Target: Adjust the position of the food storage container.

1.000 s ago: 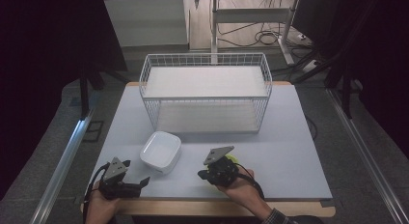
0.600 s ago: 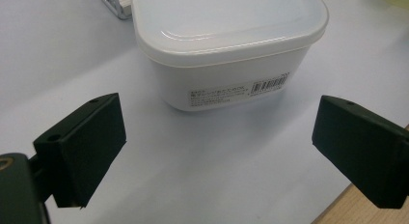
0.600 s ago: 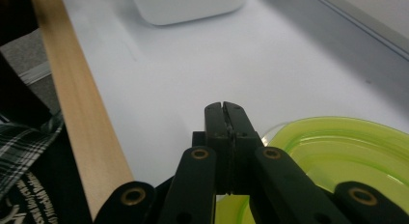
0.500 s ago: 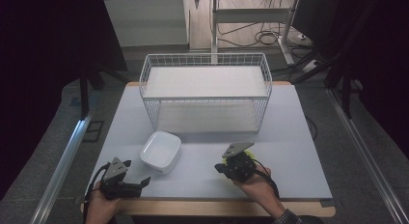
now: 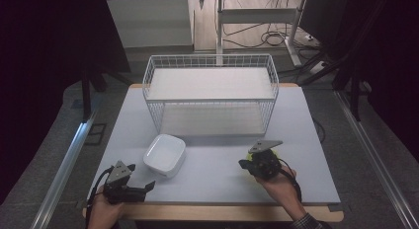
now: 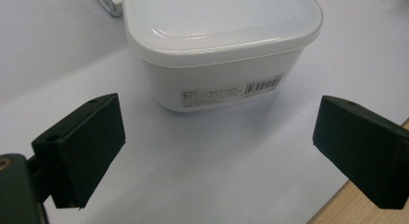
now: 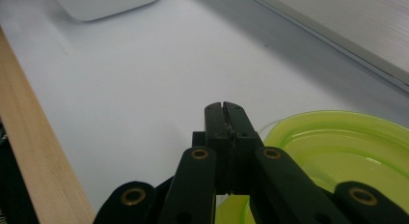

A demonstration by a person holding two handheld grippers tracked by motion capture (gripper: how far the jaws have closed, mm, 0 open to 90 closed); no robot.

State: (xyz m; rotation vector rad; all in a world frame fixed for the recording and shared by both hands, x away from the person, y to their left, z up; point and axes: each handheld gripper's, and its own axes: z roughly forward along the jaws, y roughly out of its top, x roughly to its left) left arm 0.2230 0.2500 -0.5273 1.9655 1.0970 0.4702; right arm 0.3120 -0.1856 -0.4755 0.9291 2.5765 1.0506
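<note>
A white plastic container (image 5: 165, 154) stands open on the table's front left; in the left gripper view it (image 6: 217, 40) shows a barcode label on its side. My left gripper (image 5: 143, 175) rests at the front edge and points at it, open (image 6: 217, 151), with its pads short of the container's walls. At the front right, my right gripper (image 5: 243, 164) points left with its jaws shut (image 7: 225, 108) on the rim of a translucent green lid (image 7: 347, 151). That lid (image 5: 275, 151) peeks out from under the gripper's body.
A white wire basket (image 5: 212, 91) with a flat shelf on top stands across the back half of the pale table (image 5: 222, 189). The table's wooden front edge (image 7: 43, 156) runs close beside my right gripper. Dark floor and cables surround the table.
My right gripper has moved to the right along the front of the table, away from the white container, with the green lid. The left gripper and the container have stayed put.
</note>
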